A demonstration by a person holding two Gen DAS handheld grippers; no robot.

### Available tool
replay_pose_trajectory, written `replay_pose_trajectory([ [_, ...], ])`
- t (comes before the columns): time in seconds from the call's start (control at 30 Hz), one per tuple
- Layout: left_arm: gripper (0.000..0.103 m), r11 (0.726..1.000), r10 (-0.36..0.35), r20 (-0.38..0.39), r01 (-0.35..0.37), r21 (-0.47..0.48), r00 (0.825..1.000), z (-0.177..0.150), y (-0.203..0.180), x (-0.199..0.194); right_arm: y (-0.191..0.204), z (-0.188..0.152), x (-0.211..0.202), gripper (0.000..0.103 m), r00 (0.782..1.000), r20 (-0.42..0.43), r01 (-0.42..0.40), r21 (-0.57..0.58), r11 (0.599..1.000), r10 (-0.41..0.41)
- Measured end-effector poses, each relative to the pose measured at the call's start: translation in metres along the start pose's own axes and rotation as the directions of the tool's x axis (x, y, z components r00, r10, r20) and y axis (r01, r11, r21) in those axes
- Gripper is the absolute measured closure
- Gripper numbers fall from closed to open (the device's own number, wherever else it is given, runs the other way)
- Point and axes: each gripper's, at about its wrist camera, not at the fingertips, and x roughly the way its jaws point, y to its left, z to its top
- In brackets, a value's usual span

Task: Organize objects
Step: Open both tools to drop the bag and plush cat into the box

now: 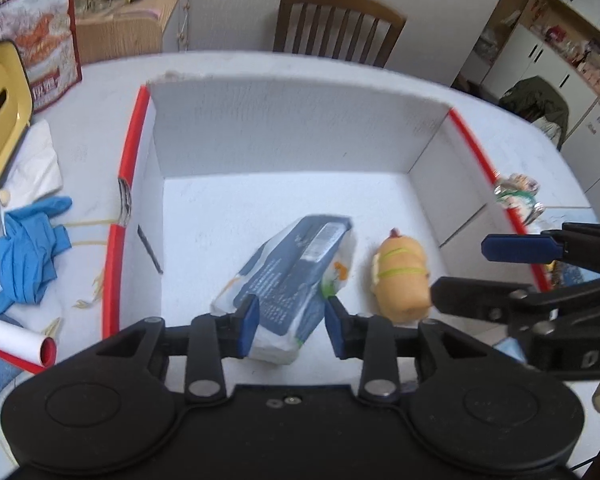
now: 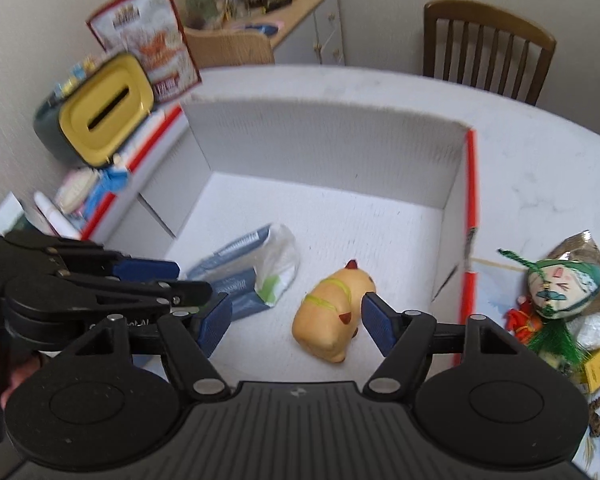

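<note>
A white box with red rims (image 1: pixel 284 128) (image 2: pixel 324 148) stands open on the table. On its floor lie a blue-and-white tissue pack (image 1: pixel 296 268) (image 2: pixel 252 268) and a yellow animal toy (image 1: pixel 402 280) (image 2: pixel 332 316). My left gripper (image 1: pixel 290 326) is open above the box, its blue pads on either side of the near end of the pack, not touching it. My right gripper (image 2: pixel 296 324) is open wide above the toy, which lies between its pads, apart from both. Each gripper shows in the other's view, the right one (image 1: pixel 512 264) and the left one (image 2: pixel 148 280).
Left of the box lie blue gloves (image 1: pixel 28 252), white paper, a yellow-lidded tissue holder (image 1: pixel 0 116) (image 2: pixel 104 112) and a red printed bag (image 1: pixel 32 28). Right of the box lies a green-and-red painted doll (image 2: pixel 560 292). A wooden chair (image 1: pixel 336 24) stands behind the table.
</note>
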Motion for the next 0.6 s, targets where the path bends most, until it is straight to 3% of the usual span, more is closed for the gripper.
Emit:
replay_pose_trajectory([
  [0.03,0.051,1.000,-0.002,0.022,0.001,0.003,1.000,-0.002,-0.002,-0.006,0.001,-0.002,-0.007,0.032,1.000,0.015,0.000,0.004,1.000,0.000],
  [0.1,0.042,1.000,-0.005,0.062,0.004,0.006,0.998,-0.003,-0.007,-0.019,-0.003,-0.006,-0.023,0.032,0.999,0.049,-0.003,0.009,1.000,0.003],
  [0.5,0.018,0.994,-0.055,0.242,0.031,0.101,0.969,-0.013,-0.052,-0.075,-0.025,-0.047,-0.105,0.032,0.979,0.199,0.024,0.063,0.998,-0.036],
  [0.6,0.014,0.992,-0.061,0.278,0.027,0.125,0.958,-0.017,-0.064,-0.084,-0.032,-0.059,-0.122,0.028,0.970,0.238,0.029,0.082,0.996,-0.048],
])
